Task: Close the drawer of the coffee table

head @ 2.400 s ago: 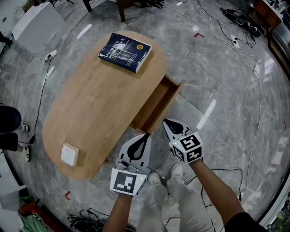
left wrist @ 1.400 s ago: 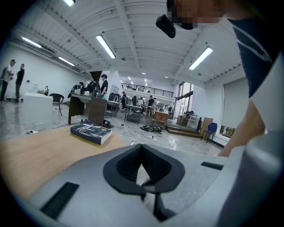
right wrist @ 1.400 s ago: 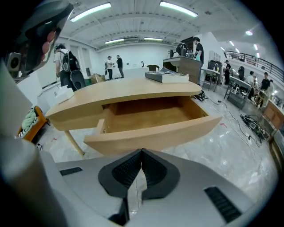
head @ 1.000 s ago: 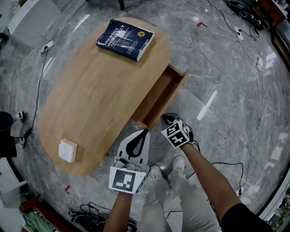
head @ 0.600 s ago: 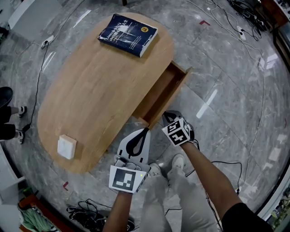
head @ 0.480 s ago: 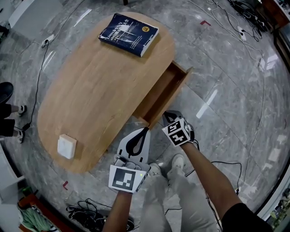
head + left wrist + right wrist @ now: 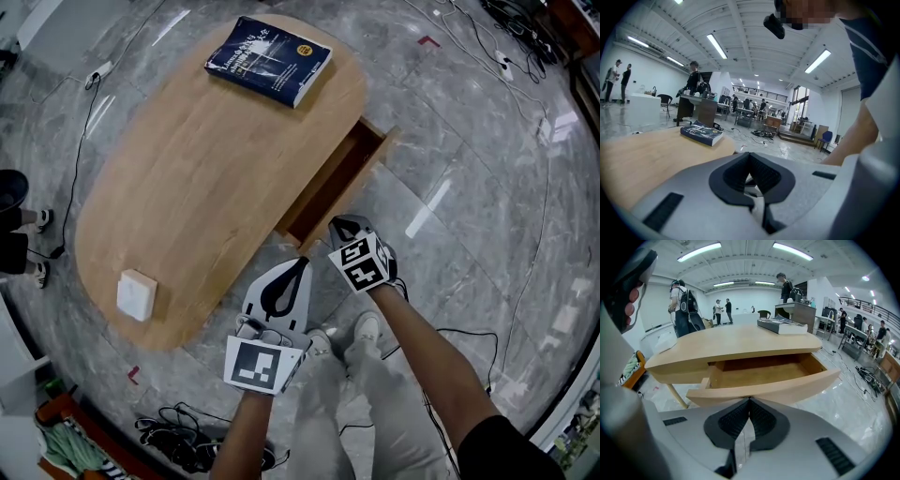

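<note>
While the person stands at the near end of the coffee table (image 7: 216, 159), both tools are held out low in front of the legs. The left gripper (image 7: 298, 267) hovers by the near edge of the tabletop, its jaws pressed together on nothing, and takes no part in the work. Just to its right, the right gripper (image 7: 343, 225) also has its jaws together and empty, and its tip points straight at the front panel of the drawer (image 7: 764, 373). It sits just beside that panel near the drawer's near corner; whether it touches the wood I cannot tell. The drawer stands pulled out of the table's right side, and what shows of its inside looks empty. By my reading, the step in hand is lining up for the push. The next move calls for setting the closed tip flat against the panel and pressing leftward, square to the front so the drawer does not skew on its runners. Farther off, a small white block (image 7: 137, 294) lies on the left of the top, and a dark blue book (image 7: 270, 58) lies at the far end.
</note>
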`<state>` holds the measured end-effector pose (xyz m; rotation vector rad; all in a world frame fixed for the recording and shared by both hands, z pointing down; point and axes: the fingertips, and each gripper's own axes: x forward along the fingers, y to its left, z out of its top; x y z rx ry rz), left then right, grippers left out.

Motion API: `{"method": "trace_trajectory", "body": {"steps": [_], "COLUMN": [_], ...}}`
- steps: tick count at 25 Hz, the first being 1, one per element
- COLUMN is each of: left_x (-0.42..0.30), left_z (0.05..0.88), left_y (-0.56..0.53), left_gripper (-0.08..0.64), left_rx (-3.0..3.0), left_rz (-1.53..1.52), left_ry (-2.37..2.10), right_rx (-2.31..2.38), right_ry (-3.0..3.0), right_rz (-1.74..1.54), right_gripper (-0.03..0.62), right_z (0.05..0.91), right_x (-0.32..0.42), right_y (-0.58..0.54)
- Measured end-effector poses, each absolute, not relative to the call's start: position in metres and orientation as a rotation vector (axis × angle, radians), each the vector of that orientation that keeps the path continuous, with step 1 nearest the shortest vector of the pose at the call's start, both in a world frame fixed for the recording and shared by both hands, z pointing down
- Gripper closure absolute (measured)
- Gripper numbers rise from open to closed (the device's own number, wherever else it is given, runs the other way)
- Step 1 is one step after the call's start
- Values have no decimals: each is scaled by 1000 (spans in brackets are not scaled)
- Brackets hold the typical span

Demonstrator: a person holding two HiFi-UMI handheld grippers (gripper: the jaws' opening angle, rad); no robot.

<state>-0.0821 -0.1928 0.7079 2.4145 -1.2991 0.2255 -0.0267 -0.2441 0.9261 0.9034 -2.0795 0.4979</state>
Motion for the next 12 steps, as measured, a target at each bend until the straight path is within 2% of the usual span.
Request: {"method": "trace_trajectory", "body": {"steps": [12], "left_x": [-97], "left_z": [710], "left_y": [-183], "left_gripper": [558], "left_rx": [2410], "left_rz": [287], "left_ry": [-1305], "right_rx": [905], "right_ry": [-2084], "right_rz": [490], "right_gripper": [580], "right_z": [924], "right_x": [-46], "right_y": [-264]}}
